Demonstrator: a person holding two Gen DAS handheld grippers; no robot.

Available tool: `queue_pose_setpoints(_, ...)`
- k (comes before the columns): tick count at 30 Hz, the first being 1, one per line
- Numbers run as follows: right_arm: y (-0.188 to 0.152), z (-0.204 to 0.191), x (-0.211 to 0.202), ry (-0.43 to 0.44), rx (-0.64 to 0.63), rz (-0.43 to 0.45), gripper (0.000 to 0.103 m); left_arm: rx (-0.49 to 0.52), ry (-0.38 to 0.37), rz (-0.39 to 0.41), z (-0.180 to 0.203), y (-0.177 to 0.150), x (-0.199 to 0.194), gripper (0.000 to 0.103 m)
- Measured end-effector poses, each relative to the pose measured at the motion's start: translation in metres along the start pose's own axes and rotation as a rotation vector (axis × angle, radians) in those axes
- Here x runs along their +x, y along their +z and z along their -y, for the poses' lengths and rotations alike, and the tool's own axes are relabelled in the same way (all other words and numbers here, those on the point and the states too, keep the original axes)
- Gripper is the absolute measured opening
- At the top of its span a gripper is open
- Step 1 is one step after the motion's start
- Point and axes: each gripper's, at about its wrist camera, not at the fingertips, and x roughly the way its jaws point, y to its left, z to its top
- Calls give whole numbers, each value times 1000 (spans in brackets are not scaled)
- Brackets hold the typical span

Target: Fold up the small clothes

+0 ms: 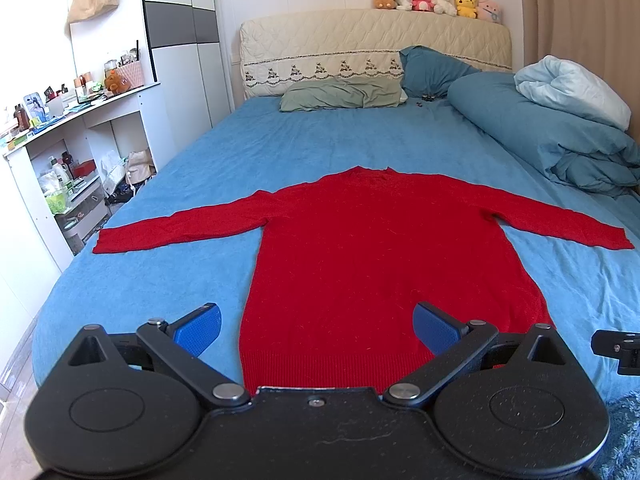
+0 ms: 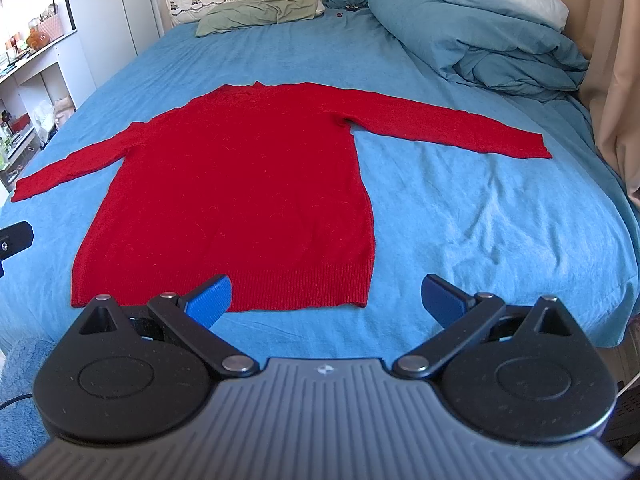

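A red long-sleeved sweater [image 1: 360, 248] lies flat on the blue bed sheet [image 1: 160, 280], sleeves spread left and right, collar toward the headboard, hem nearest me. It also shows in the right wrist view [image 2: 240, 184]. My left gripper [image 1: 318, 326] is open and empty, hovering over the hem's left part. My right gripper [image 2: 328, 300] is open and empty, just in front of the hem's right corner. A bit of the right gripper [image 1: 616, 346] shows at the left view's right edge.
A green pillow [image 1: 340, 94], a blue pillow [image 1: 432, 68] and a bundled blue duvet [image 1: 552, 128] lie near the quilted headboard [image 1: 360, 36]. Plush toys [image 1: 436, 0] sit on top of it. White shelves [image 1: 60, 152] full of items stand left of the bed.
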Motion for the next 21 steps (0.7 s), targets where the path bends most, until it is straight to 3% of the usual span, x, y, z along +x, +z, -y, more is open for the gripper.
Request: queue_pose_setpoints(21,0,-5,-5,4,1,7,103,5,4,9,1,2,-5,103)
